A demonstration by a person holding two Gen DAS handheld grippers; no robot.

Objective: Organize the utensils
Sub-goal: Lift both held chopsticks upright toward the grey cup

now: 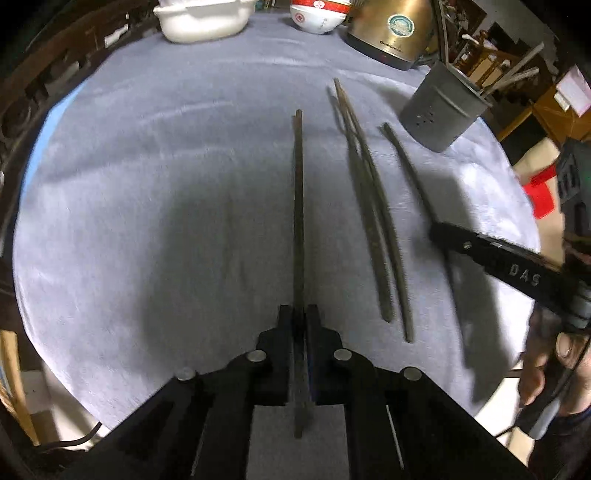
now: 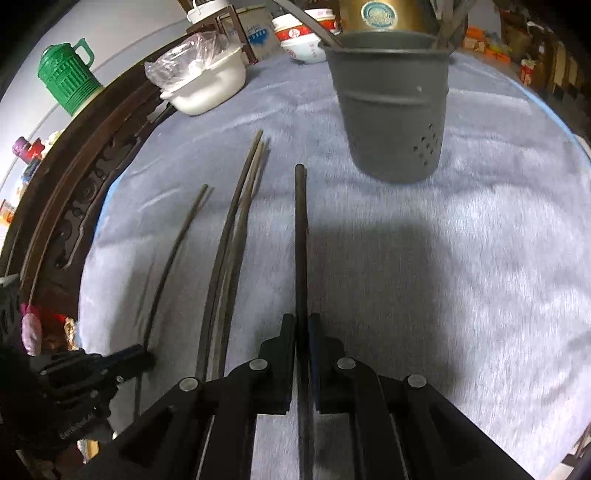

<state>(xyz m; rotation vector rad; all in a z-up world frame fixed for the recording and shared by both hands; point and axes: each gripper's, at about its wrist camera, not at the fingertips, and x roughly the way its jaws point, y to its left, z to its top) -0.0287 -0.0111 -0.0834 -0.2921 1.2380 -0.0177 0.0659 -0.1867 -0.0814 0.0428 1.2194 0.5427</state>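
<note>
chopsticks are what both grippers hold: the left gripper [image 1: 298,314] has its jaws clamped on a dark pair of chopsticks [image 1: 297,206] that runs straight forward from between its fingers, over the middle of the table, tips pointing toward the far edge. the right gripper [image 2: 303,323] is likewise clenched on a single dark chopstick [image 2: 301,240], which points ahead toward the grey utensil holder [image 2: 391,110]; whether either held end touches the cloth cannot be told. between the two held sets lie three loose chopsticks [image 1: 373,221] on the blue-grey tablecloth [image 1: 147,184], close together and crossing near their far ends — they rest roughly parallel to the held ones. the utensil holder stands upright near the far right part of the table, with a few utensils sticking out of its top, and its wall has a small cluster of holes. behind it, at the far edge, stand a brass-coloured kettle [image 1: 391,29], a red-and-white bowl [image 1: 319,16] and a white dish [image 1: 203,18] — in the right wrist view the dish has clear plastic in it. a green jug [image 2: 68,79] sits off the table, beyond its carved dark wooden rim [image 2: 74,192].
</note>
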